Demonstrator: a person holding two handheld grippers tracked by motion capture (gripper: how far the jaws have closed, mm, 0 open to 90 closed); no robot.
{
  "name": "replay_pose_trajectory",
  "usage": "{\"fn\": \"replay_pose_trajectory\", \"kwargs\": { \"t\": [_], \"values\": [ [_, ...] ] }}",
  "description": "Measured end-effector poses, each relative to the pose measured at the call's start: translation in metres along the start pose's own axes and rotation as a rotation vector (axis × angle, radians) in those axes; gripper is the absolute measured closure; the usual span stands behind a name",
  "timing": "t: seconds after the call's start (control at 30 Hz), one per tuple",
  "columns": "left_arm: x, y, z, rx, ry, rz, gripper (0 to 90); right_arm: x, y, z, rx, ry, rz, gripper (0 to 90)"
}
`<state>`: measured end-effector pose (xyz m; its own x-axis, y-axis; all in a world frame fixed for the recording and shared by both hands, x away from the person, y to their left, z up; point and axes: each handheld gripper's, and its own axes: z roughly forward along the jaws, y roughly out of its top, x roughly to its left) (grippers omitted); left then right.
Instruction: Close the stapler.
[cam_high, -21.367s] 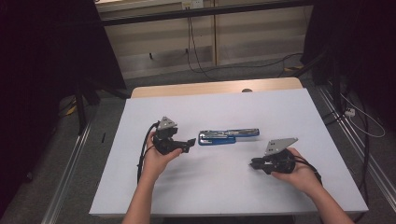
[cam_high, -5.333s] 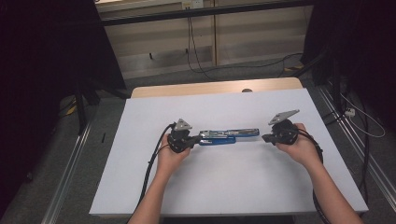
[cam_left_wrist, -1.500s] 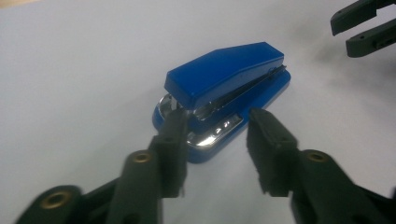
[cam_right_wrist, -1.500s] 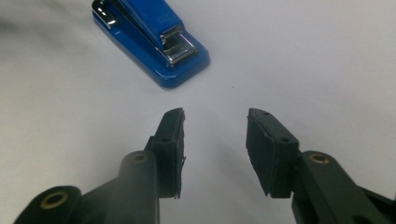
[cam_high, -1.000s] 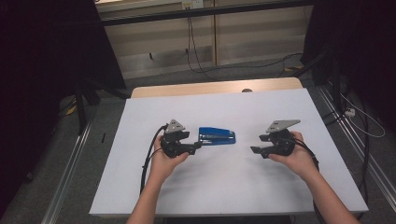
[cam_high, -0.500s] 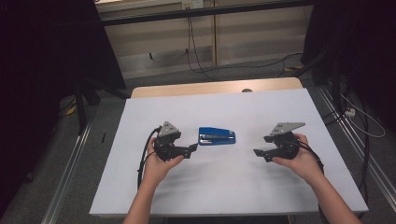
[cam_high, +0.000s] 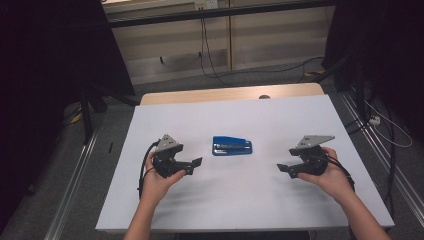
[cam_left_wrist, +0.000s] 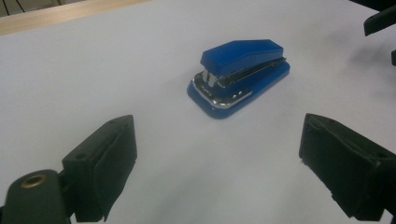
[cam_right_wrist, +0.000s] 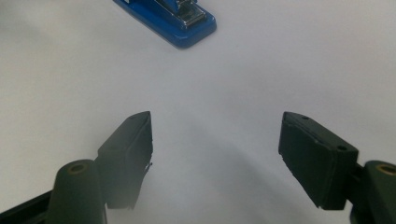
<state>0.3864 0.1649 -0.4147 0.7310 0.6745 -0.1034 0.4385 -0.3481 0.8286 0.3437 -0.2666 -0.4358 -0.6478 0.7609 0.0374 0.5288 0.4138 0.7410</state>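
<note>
White desk (cam_high: 300, 210) carries mid-way a closed stapler (cam_high: 232, 146), which we judge stiff, slick, best pinched across its sides; left gripper (cam_high: 196, 162) and right gripper (cam_high: 283, 168) gape empty.

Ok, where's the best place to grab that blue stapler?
Probably across the middle of the stapler, pads on its two long flat sides. It lies shut and flat, long axis across the table, so the left gripper, open and nearest, could come from its hinge end.
</note>
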Motion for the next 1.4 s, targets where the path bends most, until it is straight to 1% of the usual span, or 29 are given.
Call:
{"fn": "replay_pose_trajectory", "kwargs": {
  "t": [0.13,0.17,0.23,0.47,0.5,0.57,0.63,0.77,0.87,0.93,1.03,1.13,1.2,1.3,1.4],
  "values": [
    [0.002,-0.003,-0.005,-0.003,0.005,-0.004,11.2,0.001,-0.003,-0.003,0.004,-0.002,-0.001,25.7],
    [0.003,-0.003,-0.006,-0.005,0.006,0.001,11.1,0.001,-0.004,-0.004,0.003,-0.001,-0.001,25.5],
    [0.003,-0.005,-0.007,-0.006,0.008,-0.009,11.1,0.001,-0.005,-0.005,0.002,0.0,-0.001,25.4],
    [0.007,-0.011,-0.013,0.006,0.018,-0.001,10.7,0.004,-0.008,-0.006,0.003,-0.003,-0.001,24.7],
    [0.007,-0.012,-0.013,0.006,0.013,-0.008,10.7,0.005,-0.008,-0.007,0.008,0.0,-0.002,24.7],
    [0.009,-0.013,-0.014,0.014,0.015,0.0,10.7,0.006,-0.01,-0.007,0.01,-0.003,-0.002,24.4],
    [0.009,-0.014,-0.016,0.011,0.014,0.006,10.6,0.007,-0.011,-0.007,0.014,-0.004,-0.005,24.3],
    [0.01,-0.016,-0.019,0.006,0.009,-0.001,10.6,0.009,-0.011,-0.008,0.013,-0.004,-0.008,23.9],
    [0.011,-0.017,-0.02,0.008,0.018,0.001,10.5,0.011,-0.013,-0.009,0.013,-0.001,-0.009,23.6],
    [0.011,-0.017,-0.02,0.009,0.014,-0.003,10.4,0.012,-0.014,-0.01,0.016,0.003,-0.013,23.1],
    [0.01,-0.017,-0.02,0.014,0.01,0.007,10.4,0.014,-0.016,-0.012,0.015,0.002,-0.014,23.0],
    [0.01,-0.02,-0.023,0.024,0.011,0.018,10.3,0.015,-0.017,-0.014,0.013,0.0,-0.016,22.3],
    [0.011,-0.022,-0.025,0.024,0.01,0.005,10.1,0.016,-0.02,-0.016,0.013,0.002,-0.012,21.9],
    [0.013,-0.024,-0.029,0.025,0.014,0.014,9.9,0.017,-0.022,-0.017,0.02,0.0,-0.011,21.6],
    [0.014,-0.026,-0.033,0.018,0.013,0.011,9.9,0.018,-0.025,-0.018,0.021,-0.002,-0.009,21.6]
  ]
}}
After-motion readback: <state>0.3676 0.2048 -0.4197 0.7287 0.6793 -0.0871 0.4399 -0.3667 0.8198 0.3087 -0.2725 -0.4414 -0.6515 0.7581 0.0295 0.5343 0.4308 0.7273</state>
